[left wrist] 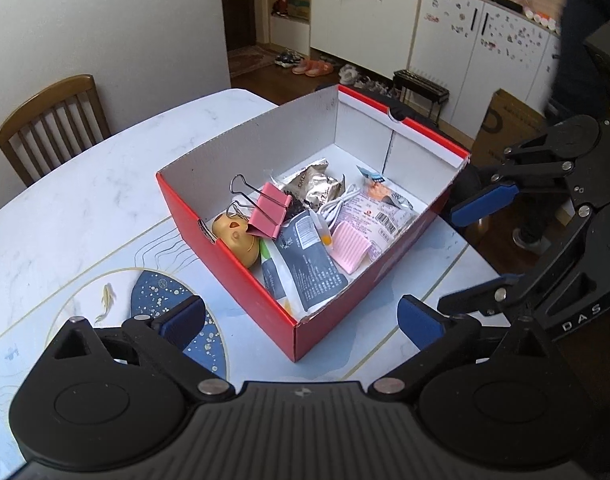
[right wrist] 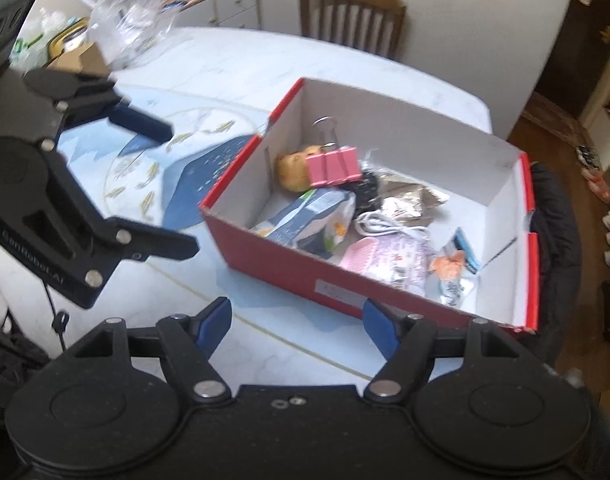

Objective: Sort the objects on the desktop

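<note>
A red cardboard box [left wrist: 241, 280] with a white inside stands on the table [left wrist: 85, 208]; it also shows in the right wrist view [right wrist: 305, 276]. In it lie a pink binder clip [left wrist: 268, 212] [right wrist: 333, 168], a tan toy head [left wrist: 235, 240], snack packets [left wrist: 309, 268], a white cable [left wrist: 337, 204] and a pink ribbed pad [left wrist: 349, 249]. My left gripper [left wrist: 301, 322] is open and empty, in front of the box's near corner. My right gripper [right wrist: 297, 320] is open and empty, near the box's long side; it also shows in the left wrist view [left wrist: 453, 256].
A wooden chair [left wrist: 51, 120] stands at the table's far side. A blue patterned mat [left wrist: 177, 304] lies under the box's left side. Clear plastic bags and a cardboard carton [right wrist: 105, 12] sit at the table's far end. Cabinets, shoes and a cardboard box [left wrist: 505, 128] are beyond the table.
</note>
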Available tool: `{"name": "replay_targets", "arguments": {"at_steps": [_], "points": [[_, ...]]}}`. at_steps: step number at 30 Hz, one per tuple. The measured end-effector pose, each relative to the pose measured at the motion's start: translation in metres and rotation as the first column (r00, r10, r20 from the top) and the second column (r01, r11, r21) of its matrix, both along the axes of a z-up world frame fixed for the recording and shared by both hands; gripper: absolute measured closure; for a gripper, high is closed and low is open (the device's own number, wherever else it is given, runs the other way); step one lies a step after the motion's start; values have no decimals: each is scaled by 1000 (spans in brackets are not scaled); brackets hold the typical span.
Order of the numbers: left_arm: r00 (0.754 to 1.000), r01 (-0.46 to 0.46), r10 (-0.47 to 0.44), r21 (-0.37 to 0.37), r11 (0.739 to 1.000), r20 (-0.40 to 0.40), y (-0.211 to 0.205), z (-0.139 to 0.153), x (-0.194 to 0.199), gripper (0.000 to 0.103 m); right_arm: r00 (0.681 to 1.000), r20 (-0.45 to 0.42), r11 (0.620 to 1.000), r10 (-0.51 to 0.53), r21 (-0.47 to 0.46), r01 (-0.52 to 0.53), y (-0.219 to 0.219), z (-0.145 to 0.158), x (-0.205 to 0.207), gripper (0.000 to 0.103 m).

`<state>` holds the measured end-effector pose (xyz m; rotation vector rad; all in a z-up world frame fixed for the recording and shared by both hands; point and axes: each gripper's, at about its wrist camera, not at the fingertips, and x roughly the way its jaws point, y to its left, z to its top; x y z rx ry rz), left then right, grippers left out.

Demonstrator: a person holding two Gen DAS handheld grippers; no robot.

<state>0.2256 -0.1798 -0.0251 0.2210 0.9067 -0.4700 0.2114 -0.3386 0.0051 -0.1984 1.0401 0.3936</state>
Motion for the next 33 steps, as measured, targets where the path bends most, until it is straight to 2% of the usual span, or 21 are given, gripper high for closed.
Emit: {"name": "replay_targets", "arguments": {"at_steps": [4,14,20,33], "points": [[1000,-7,7,-15,1000,5,-2,0,-3,0,999,11,999,-32,14,32,-6,2,-1,28],[999,-26,26,5,1000,20,-1,-2,-10,0,998,18,998,-61,25,61,-9,4,-5,26],[998,-58,58,-11,998,22,5,-4,-11,0,997,17,996,-81,28,81,-8,3,-9,26],[997,-67,70,-80,995,33,29,-4,-21,0,993,21,993,-114,7,114,10,8,-13,25]]}}
